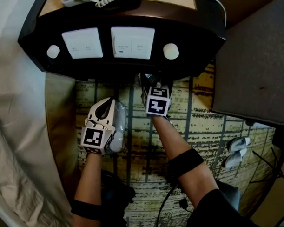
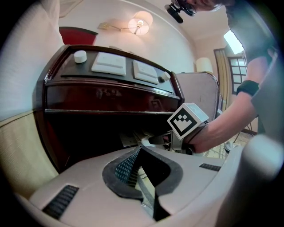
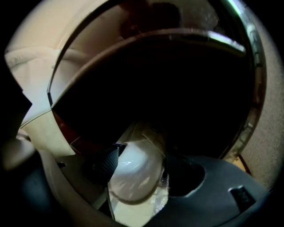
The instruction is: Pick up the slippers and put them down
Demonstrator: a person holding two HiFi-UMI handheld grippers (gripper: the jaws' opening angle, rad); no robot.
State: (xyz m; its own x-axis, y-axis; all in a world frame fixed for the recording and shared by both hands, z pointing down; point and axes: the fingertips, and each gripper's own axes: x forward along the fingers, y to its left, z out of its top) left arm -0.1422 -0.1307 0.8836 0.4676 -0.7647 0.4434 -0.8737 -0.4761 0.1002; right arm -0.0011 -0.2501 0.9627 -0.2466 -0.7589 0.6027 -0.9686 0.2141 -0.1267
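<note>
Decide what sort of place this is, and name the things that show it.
Probably a hotel bedroom: a dark bedside cabinet with built-in switch panels, white bedding beside it, and wrapped slippers.

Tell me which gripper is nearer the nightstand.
Right. The right gripper reaches under the nightstand's edge; the left gripper hangs back over the carpet, clear of it.

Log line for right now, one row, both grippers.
left gripper: shut on wrapped slipper | right gripper: open, second slipper between its jaws, under nightstand
</note>
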